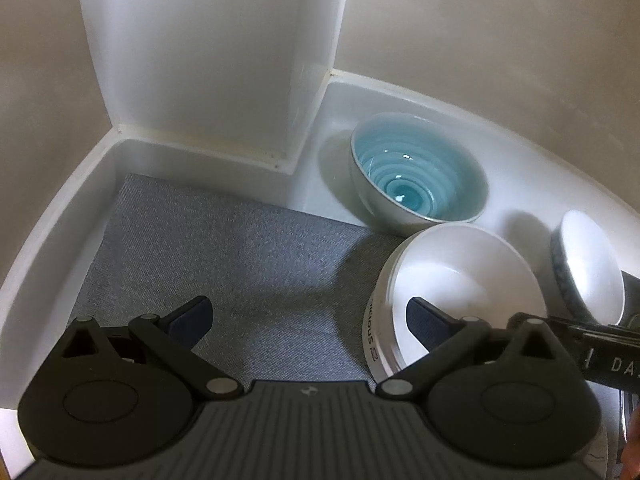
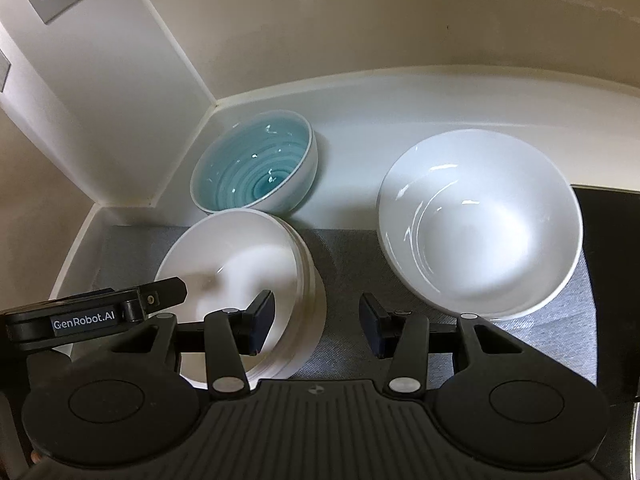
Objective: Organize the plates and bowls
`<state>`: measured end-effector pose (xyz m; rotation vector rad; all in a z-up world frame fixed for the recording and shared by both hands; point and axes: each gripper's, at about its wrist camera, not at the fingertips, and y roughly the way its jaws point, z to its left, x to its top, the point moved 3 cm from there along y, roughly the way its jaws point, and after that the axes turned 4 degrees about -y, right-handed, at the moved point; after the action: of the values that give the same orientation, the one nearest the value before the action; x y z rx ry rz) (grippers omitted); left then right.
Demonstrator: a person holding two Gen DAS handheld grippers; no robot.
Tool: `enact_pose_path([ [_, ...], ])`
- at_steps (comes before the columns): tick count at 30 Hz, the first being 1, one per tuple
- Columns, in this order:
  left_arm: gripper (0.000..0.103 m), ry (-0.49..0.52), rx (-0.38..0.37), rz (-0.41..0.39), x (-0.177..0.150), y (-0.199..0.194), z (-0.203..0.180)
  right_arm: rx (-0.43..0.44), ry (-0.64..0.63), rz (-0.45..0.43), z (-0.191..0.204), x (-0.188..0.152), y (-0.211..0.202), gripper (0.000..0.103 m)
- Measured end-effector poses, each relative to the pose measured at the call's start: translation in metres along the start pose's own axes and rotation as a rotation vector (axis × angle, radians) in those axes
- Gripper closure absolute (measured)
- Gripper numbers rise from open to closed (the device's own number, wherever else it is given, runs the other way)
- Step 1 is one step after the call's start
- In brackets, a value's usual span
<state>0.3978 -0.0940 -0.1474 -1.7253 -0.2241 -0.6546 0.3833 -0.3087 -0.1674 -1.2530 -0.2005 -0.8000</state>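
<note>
Both grippers, left (image 1: 308,320) and right (image 2: 316,322), stood apart and empty above the grey mat (image 1: 240,248), beside the stacked white bowls (image 2: 240,268).

On the mat (image 2: 348,264) the stack of bowls (image 2: 240,280) stands at the left with the wide bowl (image 2: 480,224) well apart to its right, and behind the stack, off the mat and in the counter's corner (image 2: 360,92), sits the spiral bowl (image 2: 256,168).
</note>
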Motion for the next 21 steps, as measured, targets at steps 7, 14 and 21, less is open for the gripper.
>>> enact_pose_path([
  [7, 0.0, 0.0, 0.004, 0.016, 0.0, 0.008, -0.001, 0.001, 0.005, 0.012, 0.002, 0.002, 0.008, 0.053],
  [14, 0.002, 0.014, 0.012, -0.002, -0.001, 0.009, -0.006, 0.012, -0.015, 0.011, 0.008, 0.003, 0.011, 0.053],
  [21, 0.085, 0.017, -0.051, 0.059, -0.003, 0.013, -0.012, 0.042, -0.053, -0.028, 0.015, 0.0, 0.008, 0.083],
])
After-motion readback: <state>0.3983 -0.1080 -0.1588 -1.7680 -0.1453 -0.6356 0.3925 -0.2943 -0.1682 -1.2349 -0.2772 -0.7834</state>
